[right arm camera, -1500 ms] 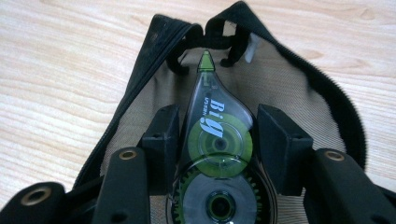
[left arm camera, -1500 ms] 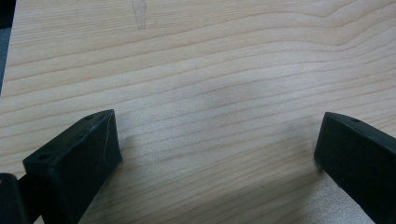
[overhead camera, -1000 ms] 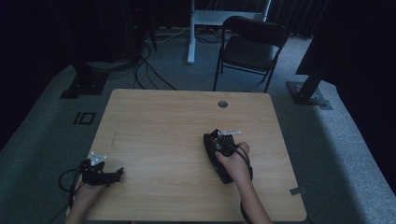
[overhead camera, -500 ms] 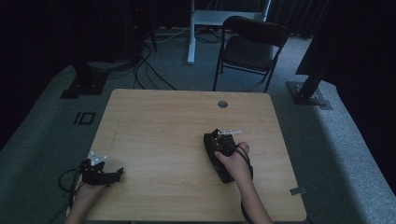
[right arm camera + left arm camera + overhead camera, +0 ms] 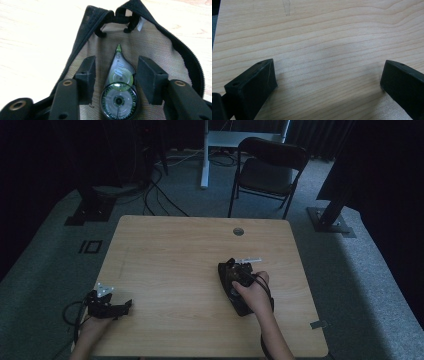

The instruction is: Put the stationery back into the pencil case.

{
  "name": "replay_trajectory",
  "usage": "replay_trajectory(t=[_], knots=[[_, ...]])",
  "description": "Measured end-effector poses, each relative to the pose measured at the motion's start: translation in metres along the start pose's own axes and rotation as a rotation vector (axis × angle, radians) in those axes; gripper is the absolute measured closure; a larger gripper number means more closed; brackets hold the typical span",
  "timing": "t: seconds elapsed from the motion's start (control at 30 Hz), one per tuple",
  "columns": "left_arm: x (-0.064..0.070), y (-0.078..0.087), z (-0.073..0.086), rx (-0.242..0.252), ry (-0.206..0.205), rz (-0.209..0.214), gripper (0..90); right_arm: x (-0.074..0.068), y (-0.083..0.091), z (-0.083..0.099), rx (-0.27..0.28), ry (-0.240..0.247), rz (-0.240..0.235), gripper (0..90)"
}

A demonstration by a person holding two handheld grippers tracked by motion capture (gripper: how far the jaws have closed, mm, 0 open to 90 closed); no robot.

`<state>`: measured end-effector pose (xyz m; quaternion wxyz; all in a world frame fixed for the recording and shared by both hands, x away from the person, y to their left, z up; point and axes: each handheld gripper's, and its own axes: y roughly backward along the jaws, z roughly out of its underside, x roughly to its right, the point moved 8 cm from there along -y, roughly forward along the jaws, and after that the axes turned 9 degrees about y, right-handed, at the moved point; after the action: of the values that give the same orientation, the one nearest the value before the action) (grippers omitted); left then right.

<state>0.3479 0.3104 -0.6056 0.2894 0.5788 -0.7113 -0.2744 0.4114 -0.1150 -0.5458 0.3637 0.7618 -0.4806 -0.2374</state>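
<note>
A black zip pouch with a beige lining lies open on the wooden table, right of centre. Inside it lies a clear correction-tape dispenser with a green tip. My right gripper reaches into the pouch, open, one jaw on each side of the dispenser, with a small gap on the left side. In the high view a hand holds that right gripper over the pouch. My left gripper rests at the table's front left edge. It is open over bare wood with nothing between its jaws.
A round cable hole sits near the table's far edge. A black folding chair stands behind the table. Cables and stand bases lie on the grey carpet around it.
</note>
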Motion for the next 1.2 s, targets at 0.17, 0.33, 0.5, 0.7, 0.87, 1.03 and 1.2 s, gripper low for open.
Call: replay_trajectory(t=[0.17, 0.33, 0.5, 0.7, 0.87, 1.03, 1.2], knots=[[0.000, 0.000, 0.000, 0.000, 0.000, 0.000, 0.4, 0.001, 0.007, -0.002, 0.017, 0.010, -0.003, 46.1], [0.000, 0.000, 0.000, 0.000, 0.000, 0.000, 0.4, -0.001, 0.019, -0.003, 0.049, 0.035, -0.019, 45.2], [0.000, 0.000, 0.000, 0.000, 0.000, 0.000, 0.4, -0.002, 0.034, -0.005, 0.107, 0.057, -0.048, 42.9], [0.000, 0.000, 0.000, 0.000, 0.000, 0.000, 0.4, -0.004, 0.050, -0.007, 0.169, 0.065, -0.093, 37.4], [0.000, 0.000, 0.000, 0.000, 0.000, 0.000, 0.4, -0.004, 0.058, -0.009, 0.217, 0.065, -0.114, 33.2], [0.000, 0.000, 0.000, 0.000, 0.000, 0.000, 0.4, 0.005, 0.067, -0.008, 0.234, 0.031, -0.114, 29.5], [0.000, 0.000, 0.000, 0.000, 0.000, 0.000, 0.4, 0.017, 0.075, -0.008, 0.285, 0.046, -0.081, 23.9]])
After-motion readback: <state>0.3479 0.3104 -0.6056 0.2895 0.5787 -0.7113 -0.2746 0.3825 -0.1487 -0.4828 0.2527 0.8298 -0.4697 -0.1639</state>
